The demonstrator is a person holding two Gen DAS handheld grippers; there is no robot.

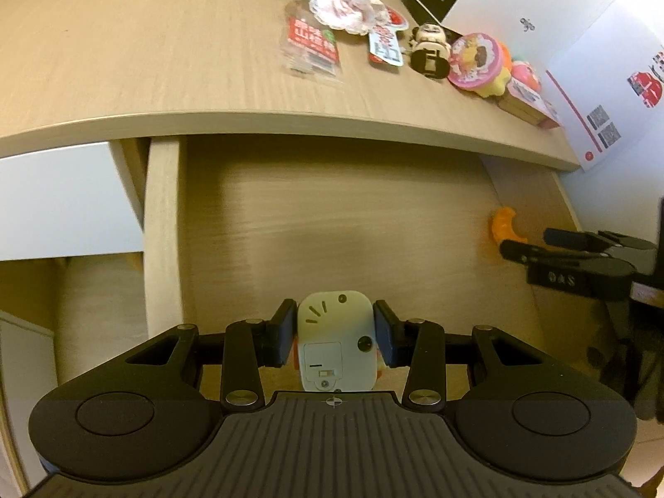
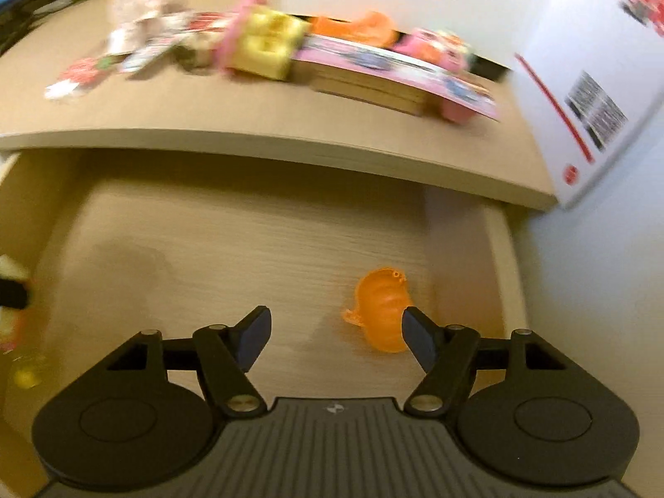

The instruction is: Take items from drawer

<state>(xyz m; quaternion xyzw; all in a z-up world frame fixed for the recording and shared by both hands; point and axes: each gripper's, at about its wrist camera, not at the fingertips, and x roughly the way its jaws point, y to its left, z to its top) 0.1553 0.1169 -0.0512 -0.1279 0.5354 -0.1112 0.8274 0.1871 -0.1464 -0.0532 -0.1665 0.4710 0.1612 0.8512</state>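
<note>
A small white toy [image 1: 337, 342], underside with switch facing up, sits clamped above the open drawer [image 1: 332, 216]. An orange plastic shell [image 2: 384, 315] lies on the drawer floor near its right wall.

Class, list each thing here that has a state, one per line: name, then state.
Left gripper: shut on white toy.
White toy: gripped, underside facing camera.
Right gripper: open, holding nothing.
Orange toy piece: lying loose in drawer.
Drawer: open.

Open drawer [image 2: 249, 240] under desk [image 1: 166, 62]; toy piece [image 2: 384, 315] in drawer's right side; small toys [image 1: 477, 62] lined along desk's back right.
</note>
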